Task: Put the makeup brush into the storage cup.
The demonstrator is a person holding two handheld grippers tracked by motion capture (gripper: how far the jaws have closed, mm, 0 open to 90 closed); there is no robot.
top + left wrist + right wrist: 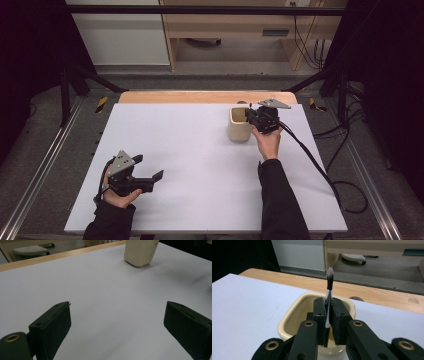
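Note:
A cream square cup (239,125) stands upright on the white table (200,165), right of centre toward the back; the same cup (140,251) shows in the left gripper view. My right gripper (248,114) hangs over the cup's rim, shut on a slim brush (329,287) with a black handle, a silver band and a pale bristle tip pointing up. The brush's lower end reaches down inside the cup (294,315). My left gripper (148,168) rests at the front left of the table, open with nothing between its fingers (53,327).
A wooden strip (207,96) runs along the table's far edge. The right gripper's black cable (320,170) trails off the right side of the table. Bare white surface lies between the two grippers.

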